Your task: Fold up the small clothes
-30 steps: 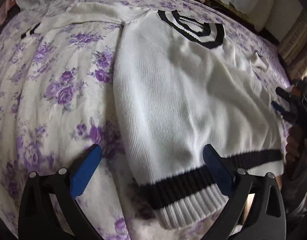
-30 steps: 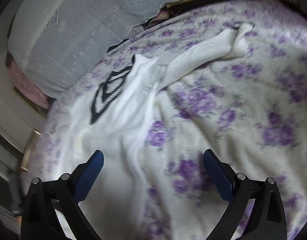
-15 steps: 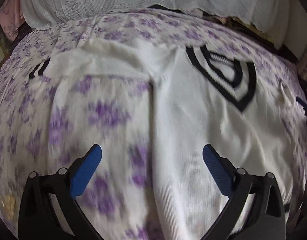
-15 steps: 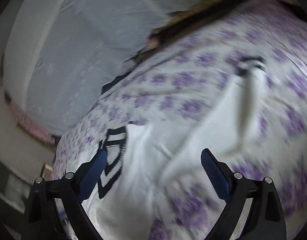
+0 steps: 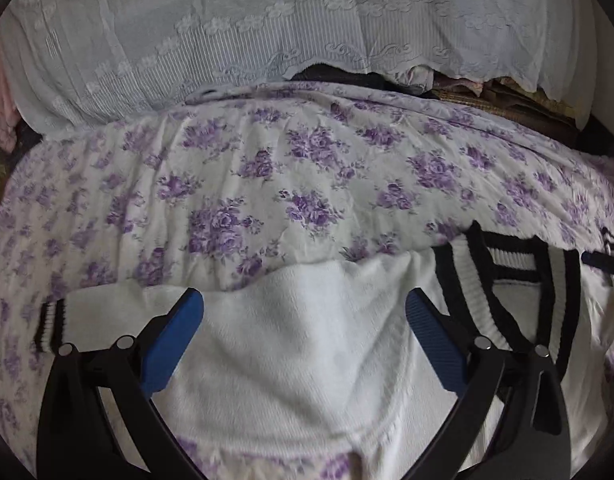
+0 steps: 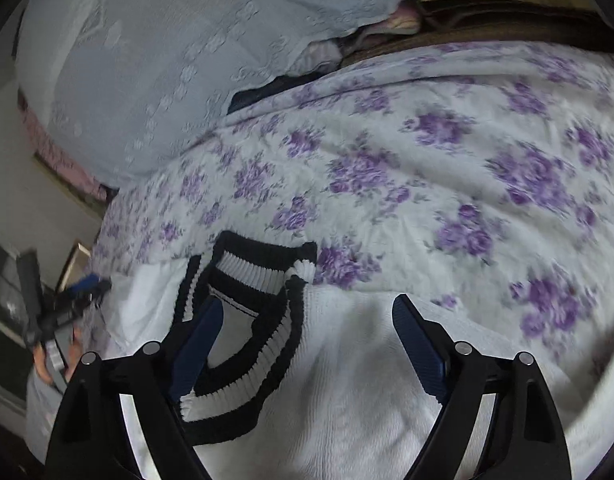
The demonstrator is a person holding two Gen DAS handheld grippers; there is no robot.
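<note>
A white knit sweater point(image 5: 307, 344) with a black-striped V-neck collar point(image 5: 507, 280) lies flat on the floral bedspread point(image 5: 307, 184). Its left sleeve ends in a striped cuff point(image 5: 49, 324). My left gripper point(image 5: 305, 308) is open and empty over the left shoulder and sleeve. In the right wrist view the sweater point(image 6: 347, 380) fills the near field, and my right gripper point(image 6: 307, 312) is open and empty over the right shoulder, its left finger above the collar point(image 6: 247, 320). The left gripper point(image 6: 75, 296) shows at the far left there.
A white lace cover point(image 5: 267, 32) over pillows stands at the head of the bed. Dark and brown folded fabrics point(image 5: 487, 92) lie at the back right. The bed's left edge and a floor area point(image 6: 19, 220) show in the right wrist view.
Both grippers have moved up the sweater from the hem and side towards the shoulders and collar. Both stayed open.
</note>
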